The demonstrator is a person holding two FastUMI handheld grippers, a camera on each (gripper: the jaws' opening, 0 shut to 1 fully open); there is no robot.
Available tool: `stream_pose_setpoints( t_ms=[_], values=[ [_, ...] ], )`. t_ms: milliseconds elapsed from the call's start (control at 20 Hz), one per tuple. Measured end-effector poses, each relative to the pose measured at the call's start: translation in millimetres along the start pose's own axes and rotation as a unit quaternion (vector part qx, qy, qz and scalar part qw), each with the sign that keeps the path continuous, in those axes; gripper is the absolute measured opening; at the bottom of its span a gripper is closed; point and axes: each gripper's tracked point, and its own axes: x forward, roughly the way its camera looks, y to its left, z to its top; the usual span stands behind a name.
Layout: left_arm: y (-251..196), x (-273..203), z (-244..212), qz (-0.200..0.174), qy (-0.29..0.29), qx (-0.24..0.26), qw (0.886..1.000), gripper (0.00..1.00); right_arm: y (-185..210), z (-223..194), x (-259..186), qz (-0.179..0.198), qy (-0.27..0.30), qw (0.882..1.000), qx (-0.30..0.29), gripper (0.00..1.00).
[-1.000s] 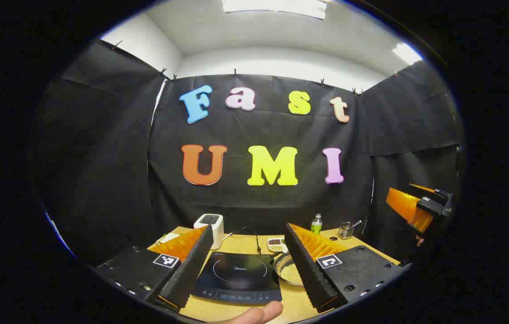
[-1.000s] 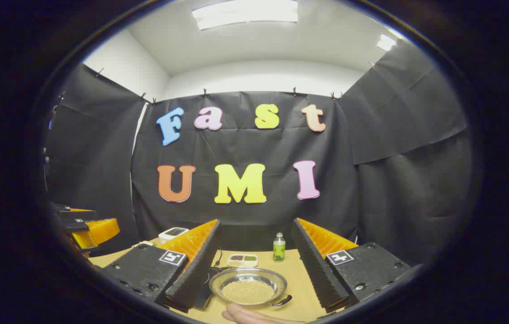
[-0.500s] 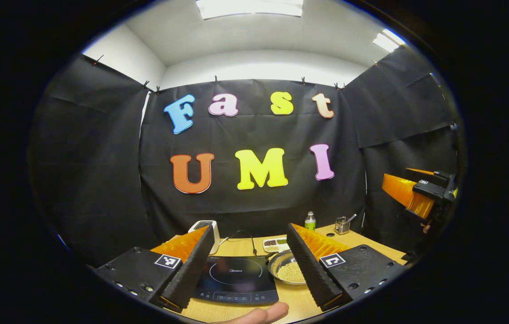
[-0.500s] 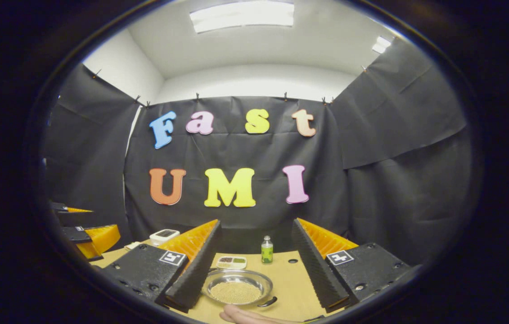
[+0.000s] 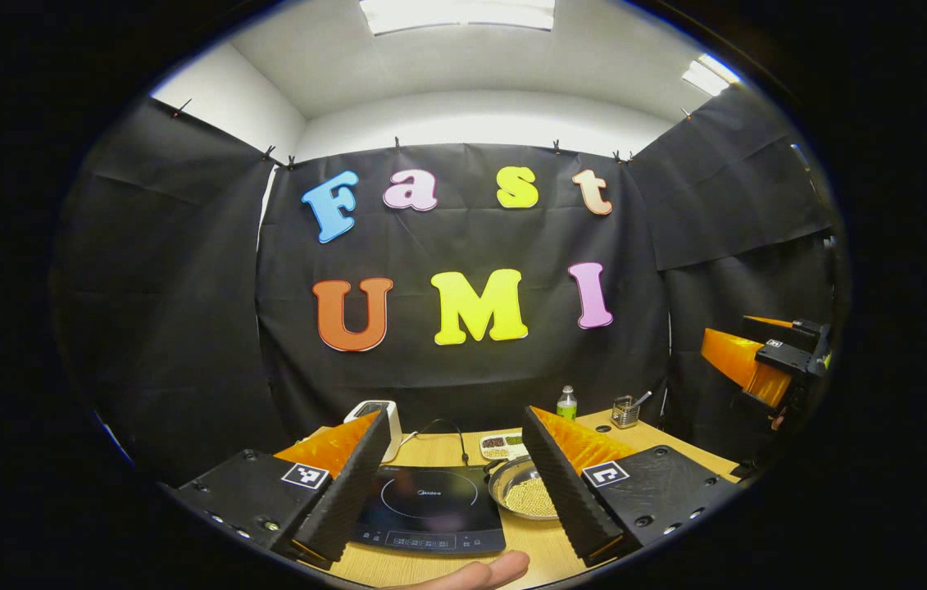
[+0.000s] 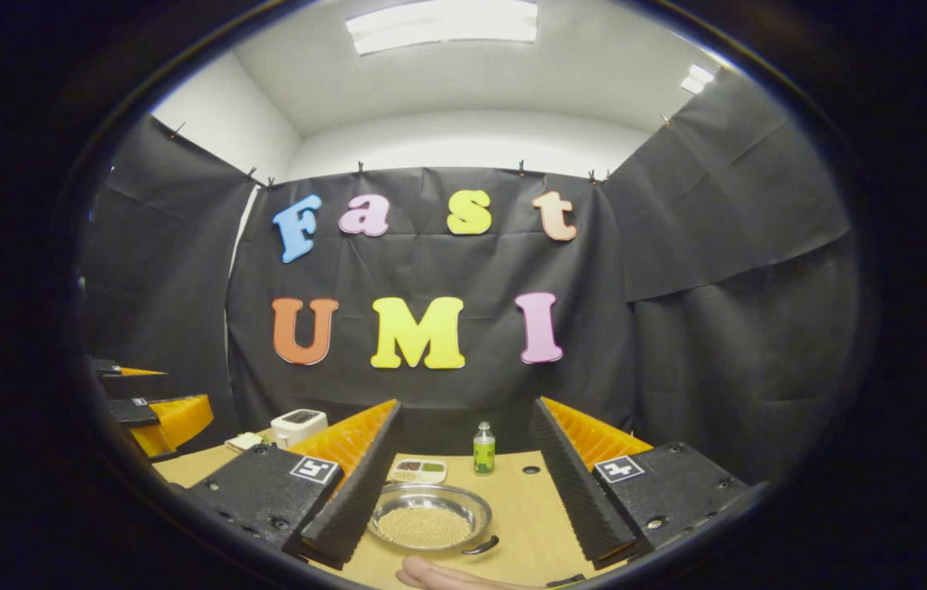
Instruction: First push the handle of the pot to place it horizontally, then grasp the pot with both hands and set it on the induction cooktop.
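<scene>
Wooden table [image 6: 529, 508] carries the pot [image 6: 429, 518]; both hand-held grippers [image 5: 451, 492] [image 6: 459, 492] are held apart. Grains could be spilled if its handle [image 6: 481, 546] is pushed hard.

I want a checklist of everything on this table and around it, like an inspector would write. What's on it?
Surface: wooden table, level.
Job's things: metal pot with yellow grains inside, dark handle toward the camera; black induction cooktop to its left, bare.
Clutter: green bottle, divided snack tray, white appliance, small jar.
Grippers: left hand-held gripper open, above the cooktop; right hand-held gripper open, above the pot.
Cables: black cord behind the cooktop.
Surroundings: black cloth wall, ceiling lights.
</scene>
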Motion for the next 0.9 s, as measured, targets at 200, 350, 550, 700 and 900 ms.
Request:
stream_pose_setpoints(
  t_ms=[200,350,550,700,900],
  values=[
    [6,1,-2,0.008,0.0,-0.004,1.0,0.96,5,-8,6,0.009,0.007,1.0,-0.005,0.96],
    [8,2,-1,0.009,-0.001,-0.01,1.0,0.96,9,-16,14,0.018,0.019,1.0,-0.002,0.96],
    [9,0,-3,0.009,-0.002,-0.009,1.0,0.96,16,-49,33,0.041,0.071,0.997,0.004,0.95],
    [11,-2,-6,0.015,0.001,-0.007,1.0,0.96,23,-74,52,0.069,0.108,0.992,0.011,0.78],
    [11,-3,-9,0.017,0.004,-0.004,1.0,0.96,18,-114,75,0.076,0.162,0.984,0.023,0.46]
  ],
)
